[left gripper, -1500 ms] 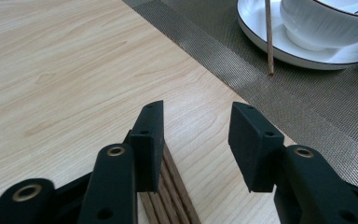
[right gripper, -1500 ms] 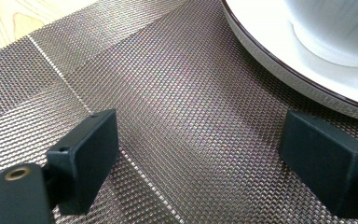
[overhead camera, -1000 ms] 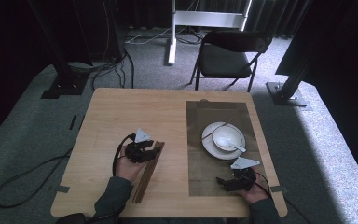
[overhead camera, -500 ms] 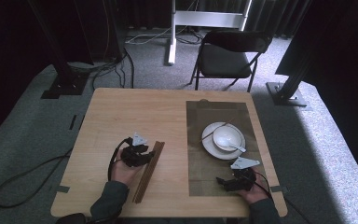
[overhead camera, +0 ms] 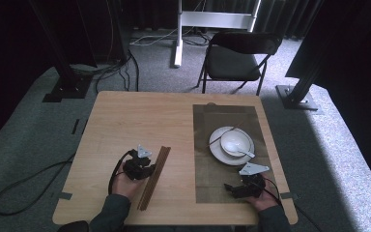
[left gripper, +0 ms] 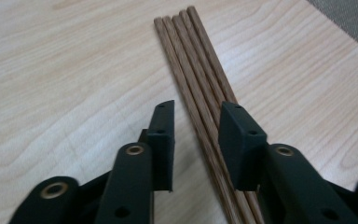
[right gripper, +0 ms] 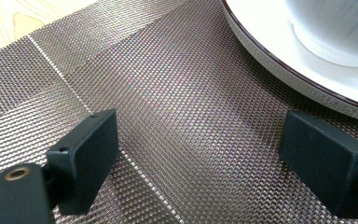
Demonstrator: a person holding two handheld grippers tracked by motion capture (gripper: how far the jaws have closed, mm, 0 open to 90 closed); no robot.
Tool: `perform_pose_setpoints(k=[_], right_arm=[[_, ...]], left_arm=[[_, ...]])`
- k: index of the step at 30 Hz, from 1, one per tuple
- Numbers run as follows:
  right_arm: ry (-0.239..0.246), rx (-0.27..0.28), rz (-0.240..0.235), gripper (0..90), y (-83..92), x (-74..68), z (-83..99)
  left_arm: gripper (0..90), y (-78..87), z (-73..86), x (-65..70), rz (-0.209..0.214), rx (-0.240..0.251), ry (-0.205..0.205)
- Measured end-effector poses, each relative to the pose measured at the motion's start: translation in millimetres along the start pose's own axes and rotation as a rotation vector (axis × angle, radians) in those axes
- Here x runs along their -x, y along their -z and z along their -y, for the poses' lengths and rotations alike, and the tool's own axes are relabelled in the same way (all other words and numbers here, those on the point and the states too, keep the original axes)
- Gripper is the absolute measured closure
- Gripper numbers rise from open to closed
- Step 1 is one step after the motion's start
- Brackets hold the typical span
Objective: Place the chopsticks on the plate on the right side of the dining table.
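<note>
Left gripper (left gripper: 196,135) jaws just narrowing around slim, grainy wooden chopsticks (left gripper: 200,88), not yet pinching. Right gripper (right gripper: 200,158) spread wide, empty, above woven mesh placemat (right gripper: 168,93). Pale wood-grain table (overhead camera: 125,121), grey carpet (overhead camera: 328,145) around.

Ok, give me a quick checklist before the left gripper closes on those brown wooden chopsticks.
1. Brown wooden chopsticks between the left gripper jaws: ok; the jaws have just been closing.
2. All sticks inside the gap: not ok; the rightmost ones run under the right jaw.
3. Pads pressing on the sticks: not ok; a gap shows beside the left pad.
4. Sticks bundled side by side on the pale wooden table: ok.
5. Right gripper open over the woven brown placemat: ok.
6. Right gripper apart from the white plate: ok.
</note>
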State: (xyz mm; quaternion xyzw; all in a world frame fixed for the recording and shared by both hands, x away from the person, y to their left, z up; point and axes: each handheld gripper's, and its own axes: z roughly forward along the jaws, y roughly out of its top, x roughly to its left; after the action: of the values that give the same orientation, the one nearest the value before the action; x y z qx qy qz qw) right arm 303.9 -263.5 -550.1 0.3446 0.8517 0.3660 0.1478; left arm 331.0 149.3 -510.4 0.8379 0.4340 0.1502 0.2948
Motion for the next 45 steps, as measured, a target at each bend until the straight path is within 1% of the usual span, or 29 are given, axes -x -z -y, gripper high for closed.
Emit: perform_pose_setpoints(k=[4, 8, 11, 14, 21, 24, 38, 43, 45], right_arm=[[-0.001, -0.001, 0.0, 11.4, 0.0, -0.1, 0.0], [-0.001, 0.0, 0.0, 11.3, 0.0, 0.0, 0.0], [-0.001, -0.001, 0.0, 11.3, 0.1, -0.1, 0.0], [-0.001, -0.001, 0.0, 11.3, 0.1, -0.1, 0.0], [-0.001, -0.001, 0.0, 11.4, 0.1, -0.1, 0.0], [-0.001, 0.0, 0.0, 11.3, 0.0, -0.1, 0.0], [-0.001, -0.001, 0.0, 11.3, 0.1, -0.1, 0.0], [-0.001, -0.001, 0.0, 11.3, 0.1, -0.1, 0.0], [-0.001, -0.001, 0.0, 11.3, 0.0, -0.1, 0.0]], left_arm=[[70.1, 1.0, 4.2, 0.6, 0.002, -0.026, 0.004], [70.7, 1.2, 8.7, -0.3, 0.007, -0.047, 0.017], [70.1, 0.7, 10.9, -0.7, 0.034, -0.044, 0.023], [70.1, -1.2, 11.8, 0.0, 0.03, -0.06, 0.021], [70.3, -0.6, 12.7, -1.0, 0.035, -0.058, 0.03], [70.1, -0.6, 13.6, -0.4, 0.044, -0.058, 0.031], [68.3, 0.3, 18.0, 1.6, 0.034, -0.082, 0.033], [67.8, 1.5, 20.6, 1.5, 0.024, -0.082, 0.031], [67.8, 3.0, 22.3, 2.0, 0.009, -0.086, 0.029]])
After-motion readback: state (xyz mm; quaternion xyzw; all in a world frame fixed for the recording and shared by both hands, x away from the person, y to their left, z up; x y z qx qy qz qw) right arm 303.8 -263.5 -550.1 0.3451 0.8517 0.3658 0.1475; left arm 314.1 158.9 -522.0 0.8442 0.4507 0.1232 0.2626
